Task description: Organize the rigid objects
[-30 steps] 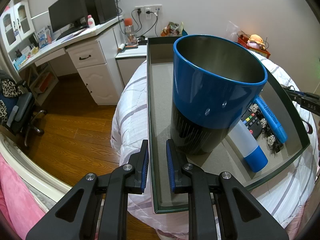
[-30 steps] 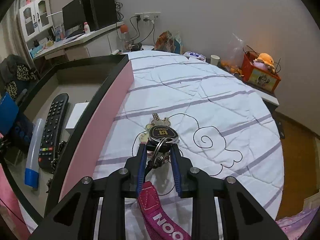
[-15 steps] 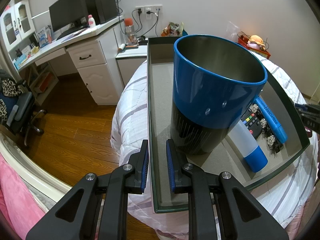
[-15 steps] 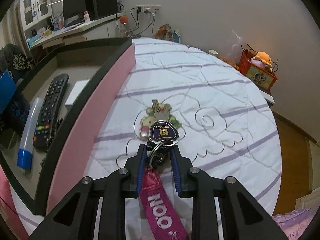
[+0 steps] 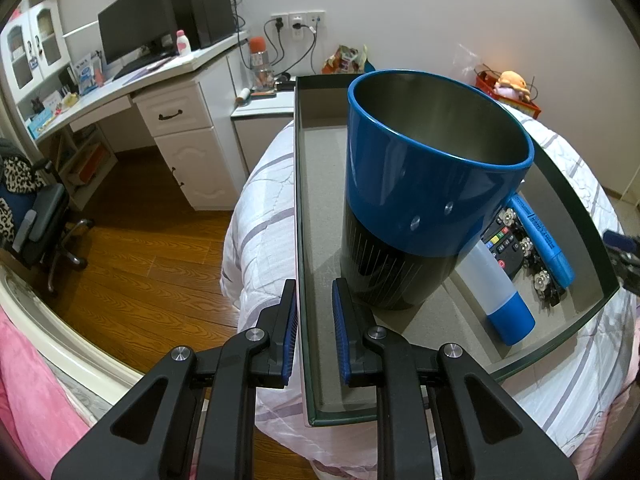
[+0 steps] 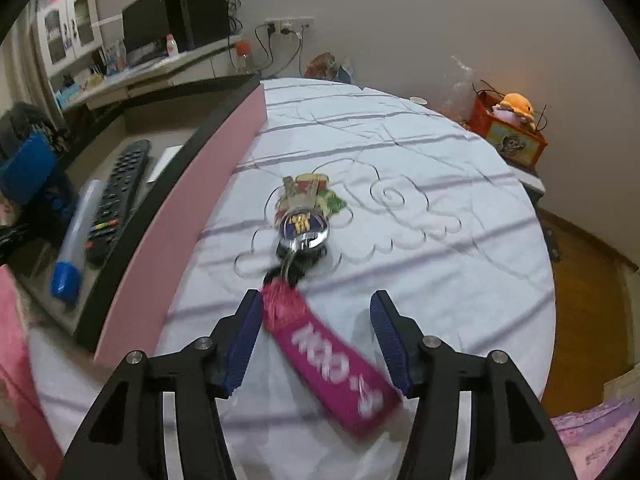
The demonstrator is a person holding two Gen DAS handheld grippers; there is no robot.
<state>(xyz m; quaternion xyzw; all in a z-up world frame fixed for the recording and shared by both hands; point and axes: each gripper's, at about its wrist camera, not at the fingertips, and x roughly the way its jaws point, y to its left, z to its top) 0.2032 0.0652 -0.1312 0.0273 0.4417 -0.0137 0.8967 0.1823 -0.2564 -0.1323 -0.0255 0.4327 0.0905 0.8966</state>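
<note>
A key bunch (image 6: 304,228) with a pink strap (image 6: 332,356) lies on the white striped bedspread, blurred. My right gripper (image 6: 316,300) hangs over the strap and its jaws are opening. The strap runs between the fingers and neither pad presses on it. The keys lie just past the fingertips, right of the tray's pink outer wall (image 6: 192,208). My left gripper (image 5: 314,320) is shut on the tray's near left wall (image 5: 304,240). In the tray stand a big blue and black cup (image 5: 432,184), a remote (image 5: 504,244), a blue marker (image 5: 540,240) and a white tube with a blue cap (image 5: 496,292).
The tray rests on a round bed. A white desk (image 5: 160,92) with a monitor stands at the back left, with an office chair (image 5: 36,224) on the wooden floor. At the far right of the bed sits a red box with a plush toy (image 6: 512,128).
My right gripper's jaws have spread and let go of the key bunch, which now lies on the bedspread ahead of the fingertips. The left gripper and the tray have not moved.
</note>
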